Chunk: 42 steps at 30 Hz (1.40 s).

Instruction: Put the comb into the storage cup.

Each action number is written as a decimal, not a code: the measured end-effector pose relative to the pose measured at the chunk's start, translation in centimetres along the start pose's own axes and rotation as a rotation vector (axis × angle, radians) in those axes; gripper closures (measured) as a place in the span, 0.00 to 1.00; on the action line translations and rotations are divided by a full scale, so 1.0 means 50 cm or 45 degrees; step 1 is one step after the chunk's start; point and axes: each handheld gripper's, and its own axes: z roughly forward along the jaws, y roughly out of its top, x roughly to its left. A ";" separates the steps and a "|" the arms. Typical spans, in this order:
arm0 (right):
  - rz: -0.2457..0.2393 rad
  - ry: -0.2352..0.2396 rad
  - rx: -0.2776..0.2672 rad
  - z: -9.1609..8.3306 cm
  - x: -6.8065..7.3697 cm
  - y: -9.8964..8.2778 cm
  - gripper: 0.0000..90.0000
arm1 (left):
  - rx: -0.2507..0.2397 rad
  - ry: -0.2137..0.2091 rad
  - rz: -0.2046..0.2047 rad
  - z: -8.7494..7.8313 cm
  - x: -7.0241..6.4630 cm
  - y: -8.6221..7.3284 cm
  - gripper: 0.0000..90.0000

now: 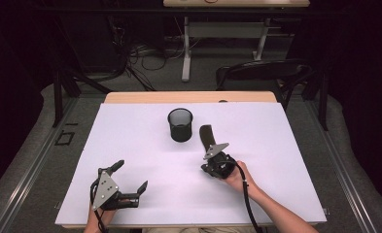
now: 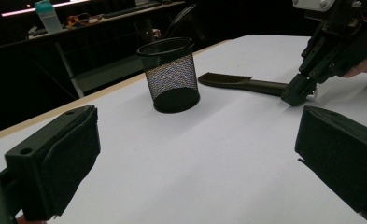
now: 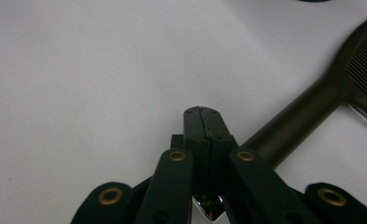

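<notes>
A dark paddle brush (image 1: 206,135) lies flat on the white table, just right of a black mesh cup (image 1: 180,124). My right gripper (image 1: 210,154) is down at the brush's handle end with its grey plate over it. In the right gripper view the jaws are pressed flat together at the right gripper (image 3: 202,114) tip, and the brush handle (image 3: 293,121) runs past them on the right, nothing showing between them. The left gripper (image 1: 130,176) rests near the front left of the table, open and empty. In the left gripper view its pads (image 2: 55,158) frame the cup (image 2: 171,74) and brush (image 2: 246,84).
The white table sheet (image 1: 130,141) ends at a wooden far edge (image 1: 188,97). A black chair (image 1: 264,73) stands beyond the table at the right, with desk legs and cables on the floor behind. A teal bottle (image 2: 46,15) stands on a far desk.
</notes>
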 end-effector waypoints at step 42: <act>0.047 -0.029 0.029 -0.010 -0.018 -0.013 1.00 | 0.003 0.001 0.002 0.000 0.000 0.000 0.00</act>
